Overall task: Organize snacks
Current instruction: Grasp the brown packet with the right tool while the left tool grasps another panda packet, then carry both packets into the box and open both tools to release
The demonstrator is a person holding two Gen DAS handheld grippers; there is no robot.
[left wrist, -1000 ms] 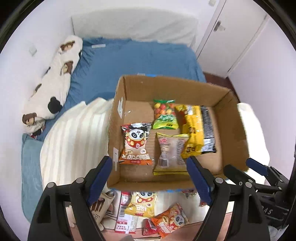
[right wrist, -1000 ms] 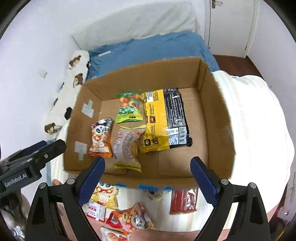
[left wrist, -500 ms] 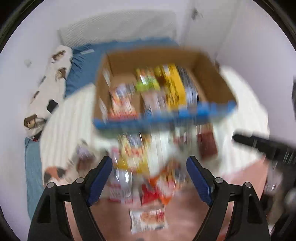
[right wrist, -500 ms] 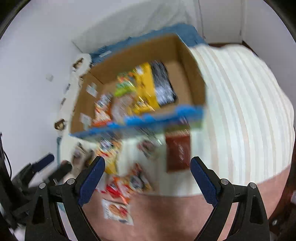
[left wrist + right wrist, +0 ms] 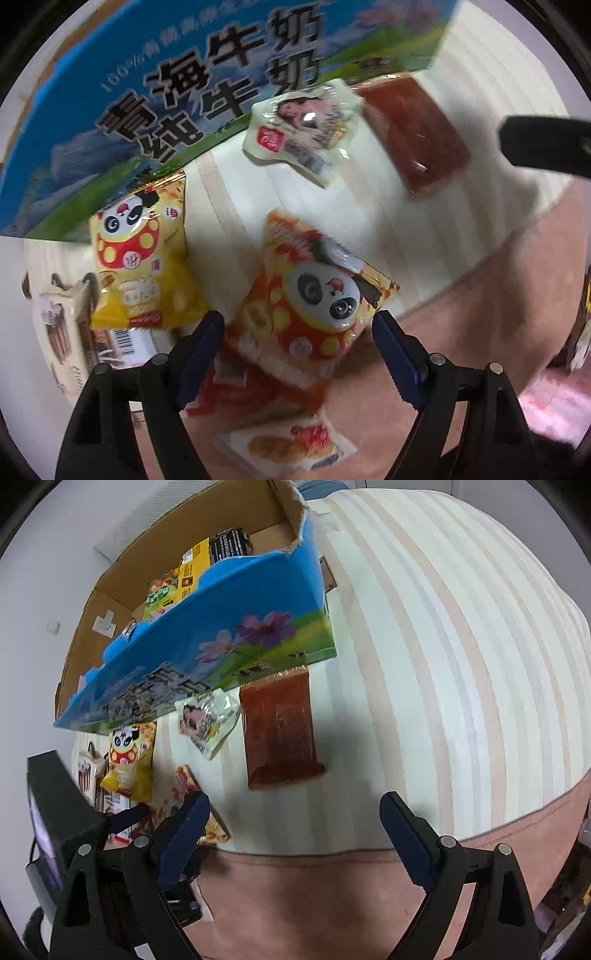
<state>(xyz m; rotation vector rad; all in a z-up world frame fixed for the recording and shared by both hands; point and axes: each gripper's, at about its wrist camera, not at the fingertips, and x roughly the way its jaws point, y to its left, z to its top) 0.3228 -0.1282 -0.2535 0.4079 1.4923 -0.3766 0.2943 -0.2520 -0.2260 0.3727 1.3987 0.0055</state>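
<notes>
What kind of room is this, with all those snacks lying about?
Most likely a bedroom at home. The snack packets lie on a striped blanket spread like bedding, a cut-open cardboard box serves as the bin, and plain white walls stand close behind.

Cardboard box point(image 5: 229, 635) is sitting on the striped blanket point(image 5: 424, 664), holding several packets inside. Before its near wall, loose packets are lying on the blanket: flat bar packet point(image 5: 280, 727) rightmost, small pouch point(image 5: 207, 720) just left of it, panda bag point(image 5: 127, 760) further left, second panda bag point(image 5: 314, 306) nearest the blanket's edge.
</notes>
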